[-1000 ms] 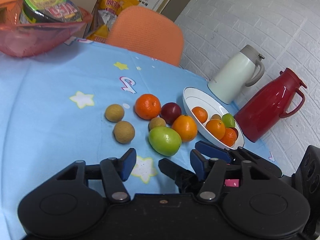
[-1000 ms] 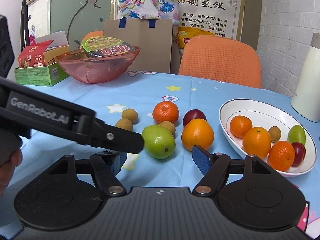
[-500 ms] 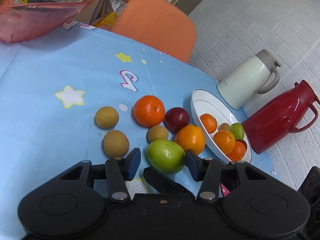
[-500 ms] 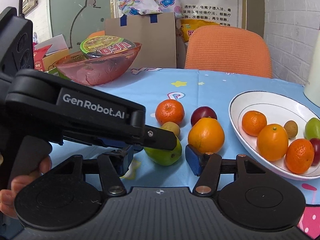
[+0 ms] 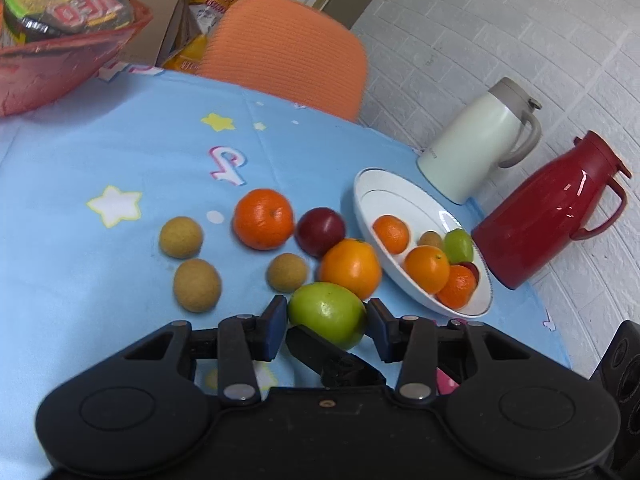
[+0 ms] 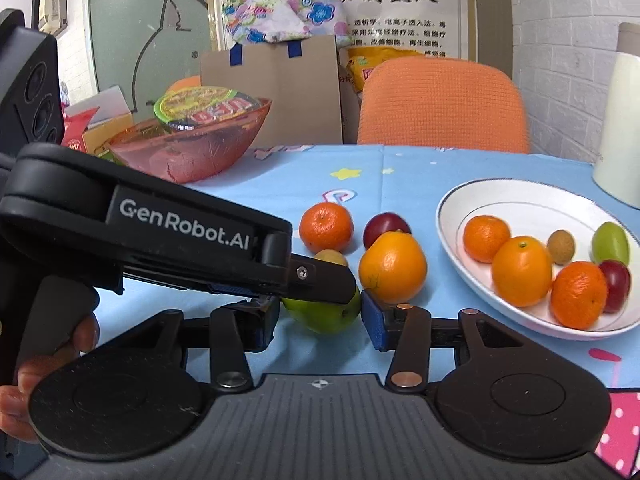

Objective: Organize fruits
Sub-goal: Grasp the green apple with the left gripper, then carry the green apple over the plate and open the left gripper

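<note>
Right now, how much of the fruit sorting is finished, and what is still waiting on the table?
Done: six fruits already lie in the white plate.

In hand: the green apple sits between the fingers of both the left gripper and the right gripper. The right jaws are closing; a firm grip is not clear.

Left: the orange, mandarin, plum and three small brown fruits remain on the tablecloth.

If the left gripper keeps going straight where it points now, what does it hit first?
Probably the round green apple, already between the left gripper's fingers; behind it sits the large orange, though depth is unclear.
</note>
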`<state>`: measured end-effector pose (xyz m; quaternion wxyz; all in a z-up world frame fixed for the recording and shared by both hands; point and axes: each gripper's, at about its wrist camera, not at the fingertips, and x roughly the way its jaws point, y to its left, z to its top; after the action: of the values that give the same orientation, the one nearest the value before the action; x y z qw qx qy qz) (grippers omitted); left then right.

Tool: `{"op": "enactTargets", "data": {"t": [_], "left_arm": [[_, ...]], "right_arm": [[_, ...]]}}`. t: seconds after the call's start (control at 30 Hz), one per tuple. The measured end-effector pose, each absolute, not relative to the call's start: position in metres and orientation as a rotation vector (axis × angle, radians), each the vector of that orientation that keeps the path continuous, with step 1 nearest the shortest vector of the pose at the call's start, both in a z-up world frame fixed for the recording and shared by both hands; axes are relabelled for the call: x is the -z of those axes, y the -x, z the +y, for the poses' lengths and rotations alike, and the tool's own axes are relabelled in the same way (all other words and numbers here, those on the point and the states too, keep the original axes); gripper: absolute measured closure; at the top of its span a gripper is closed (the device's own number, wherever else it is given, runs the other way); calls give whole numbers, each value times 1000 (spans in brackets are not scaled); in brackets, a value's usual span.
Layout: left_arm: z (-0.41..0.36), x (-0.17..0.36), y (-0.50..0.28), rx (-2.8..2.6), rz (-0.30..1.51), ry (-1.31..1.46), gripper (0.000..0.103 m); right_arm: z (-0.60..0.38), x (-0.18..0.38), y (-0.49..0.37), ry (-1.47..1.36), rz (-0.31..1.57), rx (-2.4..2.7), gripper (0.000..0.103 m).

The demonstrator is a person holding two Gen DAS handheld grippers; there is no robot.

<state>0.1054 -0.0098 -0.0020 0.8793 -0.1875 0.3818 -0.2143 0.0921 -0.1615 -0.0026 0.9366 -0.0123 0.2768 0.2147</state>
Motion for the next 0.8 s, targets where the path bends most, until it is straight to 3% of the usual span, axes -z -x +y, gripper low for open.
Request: {"op": "enactTargets", "data": {"t": [0.47,0.8], "left_arm": [[-80,-41,-125,597,712,252,28],[-116,-33,-182,640,744,202,28]], "right_arm": [[-215,-26,-93,-27,419,-294,26],[-247,-21,-140,-81,464,-248,26]]}}
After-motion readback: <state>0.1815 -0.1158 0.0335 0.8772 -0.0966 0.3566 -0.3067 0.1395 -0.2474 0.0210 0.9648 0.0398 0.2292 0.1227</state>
